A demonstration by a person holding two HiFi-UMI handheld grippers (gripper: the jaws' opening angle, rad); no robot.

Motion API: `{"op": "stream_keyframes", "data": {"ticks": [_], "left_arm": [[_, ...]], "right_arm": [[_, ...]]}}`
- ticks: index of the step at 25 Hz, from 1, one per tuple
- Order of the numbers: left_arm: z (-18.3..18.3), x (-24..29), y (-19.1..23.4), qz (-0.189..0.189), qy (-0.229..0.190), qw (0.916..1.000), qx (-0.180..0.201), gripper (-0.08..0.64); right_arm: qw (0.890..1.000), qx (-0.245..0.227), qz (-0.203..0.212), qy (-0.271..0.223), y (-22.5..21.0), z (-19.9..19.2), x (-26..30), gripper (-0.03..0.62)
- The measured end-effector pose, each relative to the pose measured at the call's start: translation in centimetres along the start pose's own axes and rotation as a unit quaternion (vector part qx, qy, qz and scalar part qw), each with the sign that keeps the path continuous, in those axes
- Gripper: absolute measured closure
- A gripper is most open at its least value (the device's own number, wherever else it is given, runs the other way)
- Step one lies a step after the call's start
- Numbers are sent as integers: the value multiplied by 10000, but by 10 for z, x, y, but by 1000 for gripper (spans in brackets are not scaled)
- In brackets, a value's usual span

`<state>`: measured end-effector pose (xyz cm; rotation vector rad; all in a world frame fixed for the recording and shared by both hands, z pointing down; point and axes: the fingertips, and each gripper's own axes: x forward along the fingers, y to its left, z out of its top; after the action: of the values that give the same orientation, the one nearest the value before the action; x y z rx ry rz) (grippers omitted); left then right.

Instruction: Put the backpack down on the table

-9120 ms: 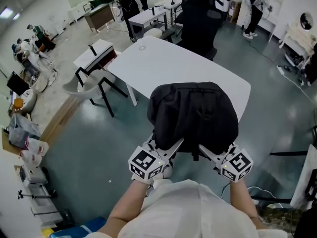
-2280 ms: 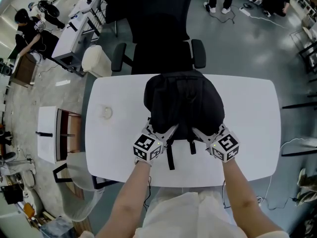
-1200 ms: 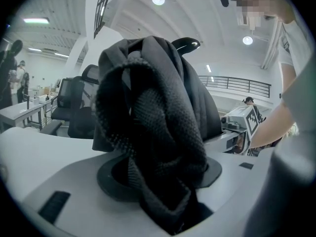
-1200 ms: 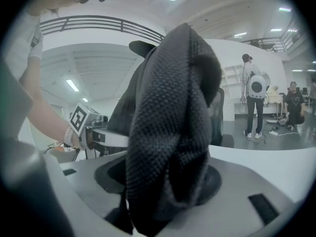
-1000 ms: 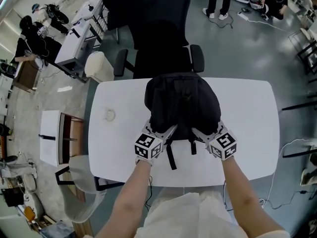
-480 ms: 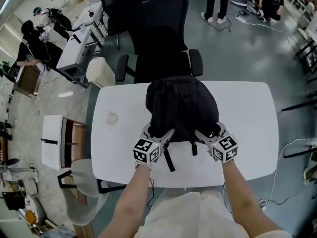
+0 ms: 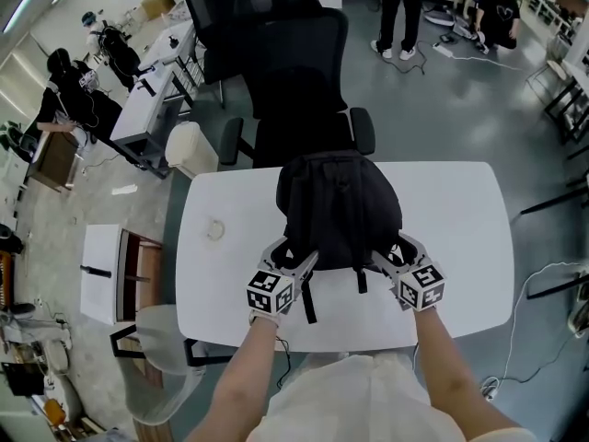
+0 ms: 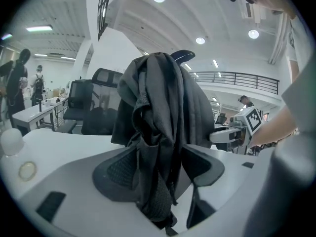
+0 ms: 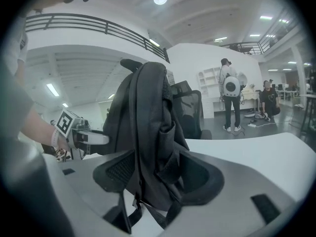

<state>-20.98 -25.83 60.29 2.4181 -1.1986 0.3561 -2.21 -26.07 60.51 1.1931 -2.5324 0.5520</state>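
A black backpack [image 7: 339, 210] stands upright on the white table [image 7: 451, 219], near its far edge. My left gripper [image 7: 299, 258] is at the pack's near left corner and my right gripper [image 7: 388, 256] at its near right corner. In the left gripper view my left gripper [image 8: 158, 174] has strap fabric of the backpack [image 8: 163, 112] hanging between its jaws, with a gap beside one pad. In the right gripper view the backpack [image 9: 148, 127] side and straps sit loosely inside my right gripper [image 9: 158, 174]. Both pairs of jaws have just been opening and stand wide.
A black office chair [image 7: 299, 72] is pushed against the table's far side. A small ring [image 7: 215, 229] lies on the table at the left. A low side desk [image 7: 101, 265] and a white stool [image 7: 191, 145] stand to the left. People stand in the background.
The backpack came from the air onto the table. Over the last second both grippers slid back a little toward me and their jaws widened; the pack stays put.
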Motion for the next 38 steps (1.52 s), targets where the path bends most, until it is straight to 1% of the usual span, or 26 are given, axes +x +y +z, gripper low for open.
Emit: {"op": "stream_keyframes", "data": {"ticks": [7, 11, 14, 19, 23, 25, 29, 32, 35, 38], "left_arm": [[3, -32, -1, 165, -218, 9995, -149, 262], [9, -49, -4, 220, -355, 9990, -173, 265], [15, -59, -8, 245, -459, 9986, -102, 290], [29, -72, -16, 359, -713, 9968, -49, 362], [41, -86, -18, 519, -875, 9948, 11, 397], [48, -94, -20, 561, -961, 9938, 52, 413], [60, -108, -27, 599, -1015, 9924, 346, 457], [66, -115, -28, 638, -1088, 9912, 412, 469], [70, -121, -31, 667, -1206, 9897, 376, 483], [76, -126, -39, 646, -1323, 9882, 416, 495]], "right_arm": [[9994, 67, -330, -92, 0, -3, -29, 301], [9988, 111, -418, -233, 9, 1, -44, 305], [9982, 93, -461, -377, 14, 11, -52, 313], [9969, -9, -503, -612, 21, 30, -67, 334], [9955, -93, -524, -785, 30, 42, -81, 387], [9947, -166, -538, -865, 34, 47, -89, 436], [9924, -247, -616, -1032, 37, 56, -106, 517], [9913, -297, -638, -1108, 37, 62, -114, 543], [9909, -354, -602, -1152, 40, 66, -119, 554], [9904, -429, -576, -1180, 45, 71, -124, 563]]}}
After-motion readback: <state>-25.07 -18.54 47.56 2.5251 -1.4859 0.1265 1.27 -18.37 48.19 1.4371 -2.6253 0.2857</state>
